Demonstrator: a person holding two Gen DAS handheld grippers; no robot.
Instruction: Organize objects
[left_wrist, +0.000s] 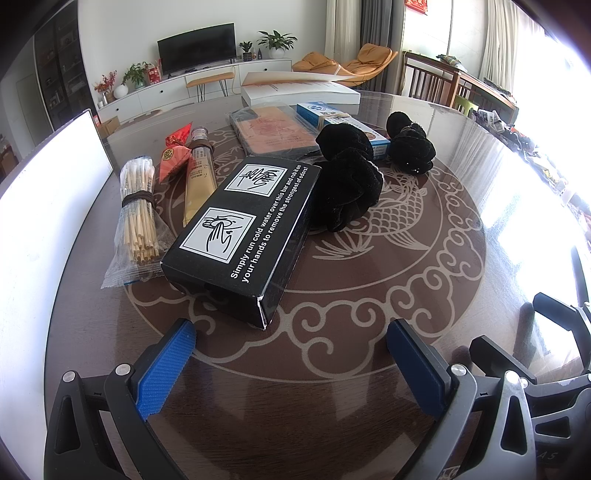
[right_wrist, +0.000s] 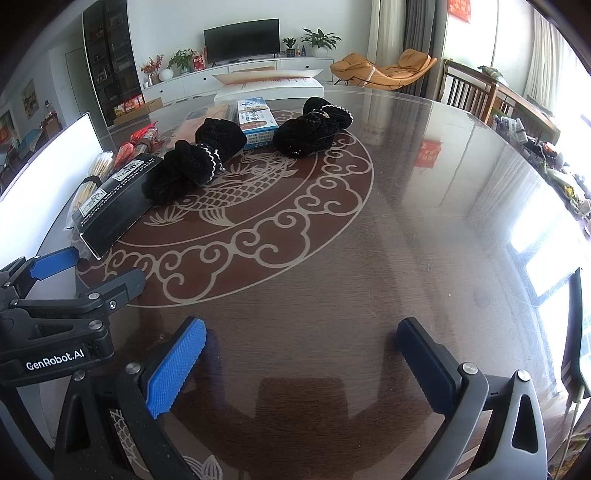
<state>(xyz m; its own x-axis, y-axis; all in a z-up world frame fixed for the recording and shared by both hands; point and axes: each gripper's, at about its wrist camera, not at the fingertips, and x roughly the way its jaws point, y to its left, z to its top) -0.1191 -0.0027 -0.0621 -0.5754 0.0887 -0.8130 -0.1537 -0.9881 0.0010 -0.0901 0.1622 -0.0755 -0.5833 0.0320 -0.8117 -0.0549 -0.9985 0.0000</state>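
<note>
My left claw (left_wrist: 291, 354) is spread wide, blue pads well apart, gripping nothing and hovering just above the glossy worktop (left_wrist: 369, 302). The near corner of the black box (left_wrist: 243, 236) sits between the fingertips at about 12 o'clock, close but not touching either pad that I can see. My right claw (right_wrist: 301, 356) is equally wide apart and empty, over bare worktop; in its view the left claw shows at 9 o'clock.

Counting outward from the left claw: one black box with white hand-washing pictures and printed text. At its 10 o'clock lies one bagged bundle of wooden sticks (left_wrist: 138, 206) bound by a dark band, then one gold tube (left_wrist: 197, 181) and one red packet (left_wrist: 175, 155) side by side. At the box's 1 o'clock I count two black scrunchies: the nearer scrunchie (left_wrist: 349, 181) touches the box's far end, the farther scrunchie (left_wrist: 408, 142) lies apart at 2 o'clock. Behind them are one wrapped orange flat case (left_wrist: 271, 129), one blue-and-white carton (left_wrist: 340, 120), and one white book (left_wrist: 299, 90) at the far edge. A white panel (left_wrist: 48, 192) stands at 9 o'clock.
</note>
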